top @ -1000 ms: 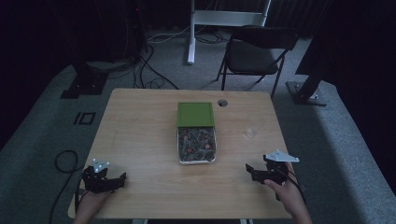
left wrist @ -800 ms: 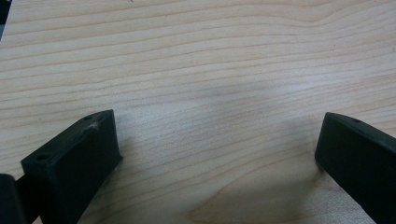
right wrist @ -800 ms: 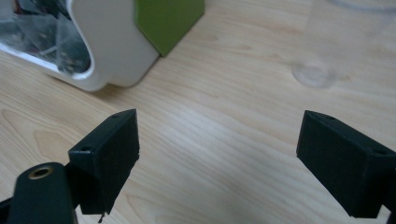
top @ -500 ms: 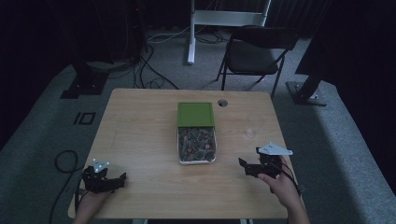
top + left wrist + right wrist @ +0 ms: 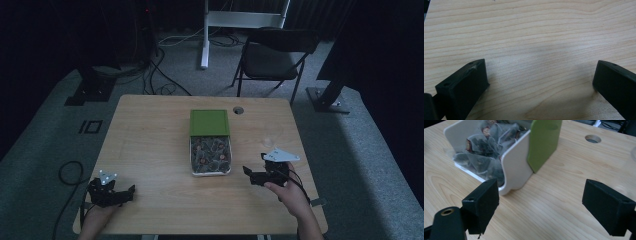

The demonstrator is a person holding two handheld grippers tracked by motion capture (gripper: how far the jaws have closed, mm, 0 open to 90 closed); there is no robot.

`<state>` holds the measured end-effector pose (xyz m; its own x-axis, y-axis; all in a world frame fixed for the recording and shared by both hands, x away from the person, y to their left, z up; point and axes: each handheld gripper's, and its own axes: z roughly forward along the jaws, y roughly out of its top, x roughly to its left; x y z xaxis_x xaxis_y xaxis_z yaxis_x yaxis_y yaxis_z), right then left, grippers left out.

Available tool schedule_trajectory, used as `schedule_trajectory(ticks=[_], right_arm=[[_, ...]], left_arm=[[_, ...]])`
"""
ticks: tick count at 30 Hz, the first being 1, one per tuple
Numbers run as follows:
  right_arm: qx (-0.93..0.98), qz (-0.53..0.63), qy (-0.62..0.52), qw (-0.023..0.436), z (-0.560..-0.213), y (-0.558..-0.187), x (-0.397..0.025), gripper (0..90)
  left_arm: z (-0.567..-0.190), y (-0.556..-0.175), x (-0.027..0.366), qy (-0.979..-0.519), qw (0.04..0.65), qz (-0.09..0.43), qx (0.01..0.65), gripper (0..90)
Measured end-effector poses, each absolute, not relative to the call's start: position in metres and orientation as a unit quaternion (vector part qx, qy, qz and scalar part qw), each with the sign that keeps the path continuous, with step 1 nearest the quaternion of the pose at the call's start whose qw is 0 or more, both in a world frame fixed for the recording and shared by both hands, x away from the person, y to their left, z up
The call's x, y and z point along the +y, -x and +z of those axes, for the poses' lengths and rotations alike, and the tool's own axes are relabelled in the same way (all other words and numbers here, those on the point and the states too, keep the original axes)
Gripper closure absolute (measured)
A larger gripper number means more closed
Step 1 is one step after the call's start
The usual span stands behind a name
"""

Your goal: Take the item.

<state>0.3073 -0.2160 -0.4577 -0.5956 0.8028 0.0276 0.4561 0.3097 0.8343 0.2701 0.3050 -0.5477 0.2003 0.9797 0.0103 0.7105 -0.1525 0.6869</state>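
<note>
Right hand-held gripper (image 5: 248,172) nearer box (image 5: 210,155), jaws apart

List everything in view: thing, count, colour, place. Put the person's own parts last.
Table: one, light wood, centre.
Box: one, white, mid-table, open.
Lid: one, green, over the box's far end.
Sachets: many, clear with dark contents, inside the box.
Cable hole: one, far right of the lid.
Folding chair: one, dark, beyond the table.
Cables: several, on grey floor.
Left claw: one, black, near-left corner, open.
Right claw: one, black, right of the box, open.
Hands: two, near edge.
</note>
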Motion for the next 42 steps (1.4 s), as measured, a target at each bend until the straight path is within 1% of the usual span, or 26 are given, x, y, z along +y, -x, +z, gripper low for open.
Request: schedule_trajectory(ticks=[19,42], right_arm=[[0.798,0.451,-0.355,0.184,-0.451,-0.313,-0.171,14.4],[0.809,0.453,-0.334,0.169,-0.450,-0.325,-0.135,16.5]], left_arm=[[-0.548,-0.270,0.305,-0.721,0.283,0.237,0.586,0.2],[-0.548,-0.270,0.305,-0.721,0.283,0.237,0.586,0.2]])
